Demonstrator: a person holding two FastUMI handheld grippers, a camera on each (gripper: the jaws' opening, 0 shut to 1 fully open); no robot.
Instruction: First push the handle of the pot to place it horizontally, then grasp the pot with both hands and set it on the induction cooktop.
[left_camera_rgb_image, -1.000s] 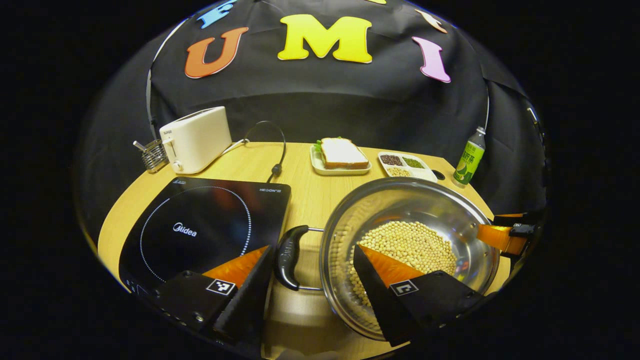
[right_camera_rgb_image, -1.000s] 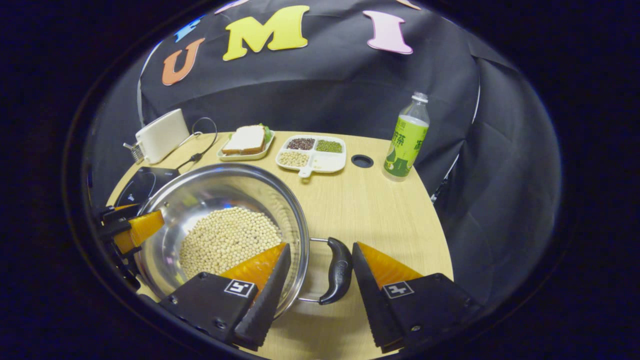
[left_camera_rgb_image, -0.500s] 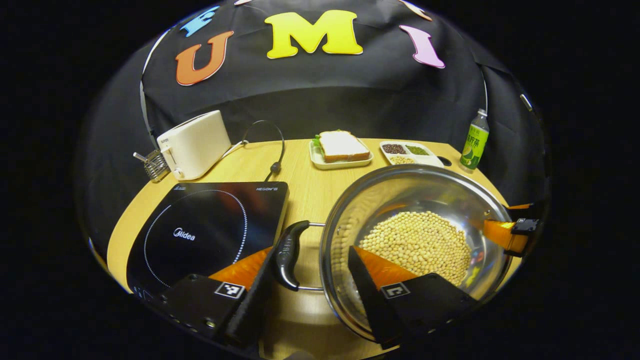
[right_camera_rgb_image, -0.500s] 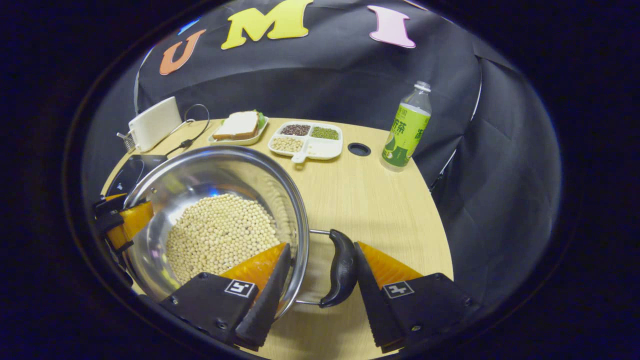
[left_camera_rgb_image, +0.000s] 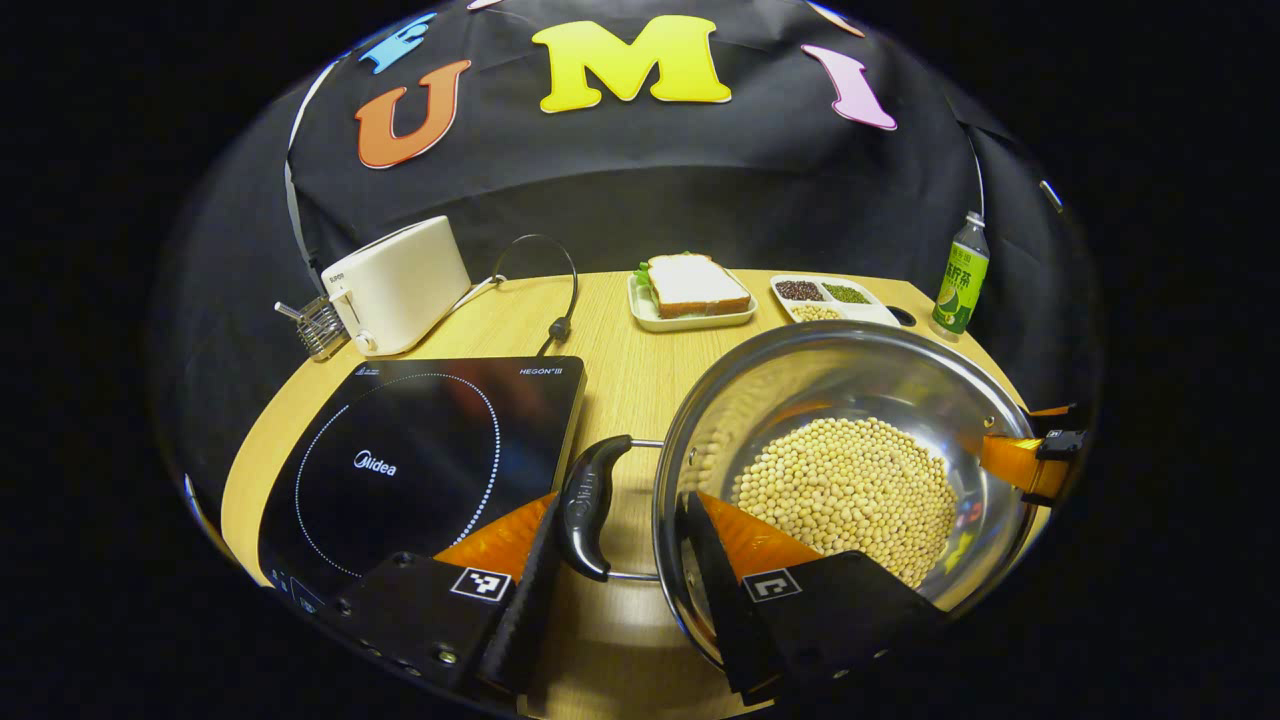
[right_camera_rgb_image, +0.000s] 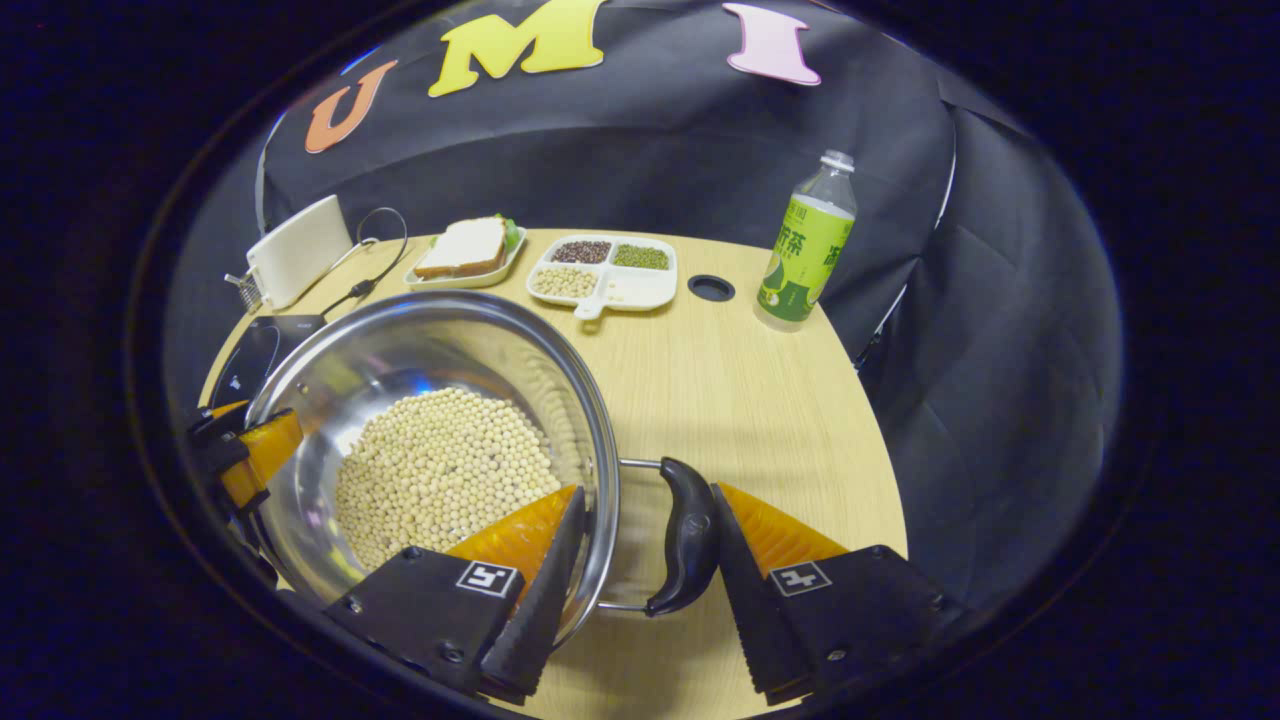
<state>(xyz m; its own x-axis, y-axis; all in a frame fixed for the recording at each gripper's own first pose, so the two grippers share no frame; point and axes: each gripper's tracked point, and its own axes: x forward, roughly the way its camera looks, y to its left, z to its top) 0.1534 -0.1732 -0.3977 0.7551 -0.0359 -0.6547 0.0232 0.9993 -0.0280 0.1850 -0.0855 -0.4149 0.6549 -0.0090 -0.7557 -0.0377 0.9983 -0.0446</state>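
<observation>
Both claws at the pot handles, pot beside the cooktop.

Left claw straddles the pot's left handle and rim, fingers apart; can't tell if the inner one touches the steel pot. Right claw likewise at the right handle, outer finger against it. Pot of soybeans sits right of the induction cooktop, marked "Midea" and "HEGON"; pot's near rim is hidden. Toaster logo and tea bottle print are too small to read.

left gripper: black wedge-shaped finger housings, square black-and-white marker on each, small screws along the edges | right gripper: same black housings, markers and screws were seen
</observation>
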